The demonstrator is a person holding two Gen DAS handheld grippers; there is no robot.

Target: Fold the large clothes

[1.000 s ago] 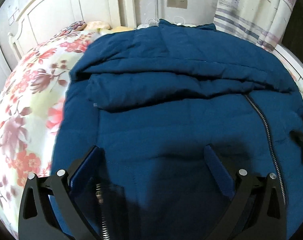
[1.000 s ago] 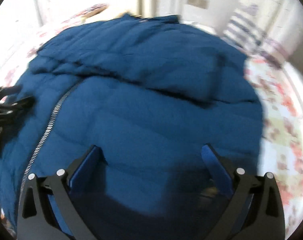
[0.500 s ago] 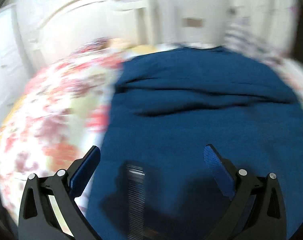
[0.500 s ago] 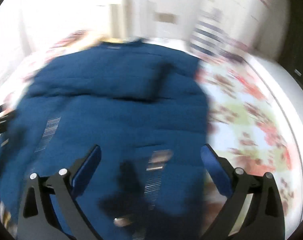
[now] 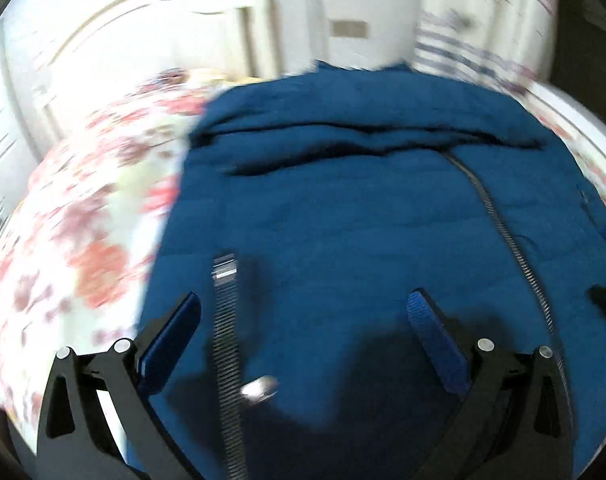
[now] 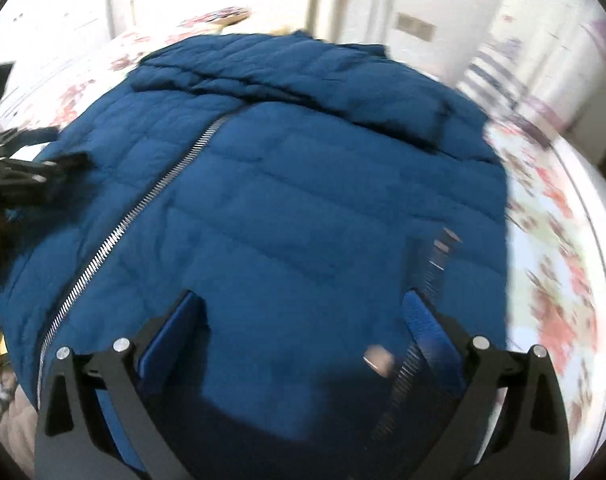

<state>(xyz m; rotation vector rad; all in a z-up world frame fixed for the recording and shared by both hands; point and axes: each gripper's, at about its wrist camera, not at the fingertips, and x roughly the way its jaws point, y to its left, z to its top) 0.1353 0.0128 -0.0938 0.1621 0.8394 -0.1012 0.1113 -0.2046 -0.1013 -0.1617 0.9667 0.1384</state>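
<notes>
A large dark blue quilted jacket lies spread on the bed, sleeves folded across its far part, and it also shows in the right wrist view. A silver main zipper runs down its front, seen too in the right wrist view. A short pocket zipper lies by my left gripper, which is open and empty above the jacket's near left part. My right gripper is open and empty above the near right part, beside another pocket zipper.
The bed has a floral sheet, also visible at the right of the right wrist view. A white headboard and wall stand behind. A striped curtain hangs at the back right. The other gripper shows at the left edge.
Both views have pulled back toward the jacket's near hem, so the pocket zippers now show between the fingers. Both grippers stay open. The jacket lies as before.
</notes>
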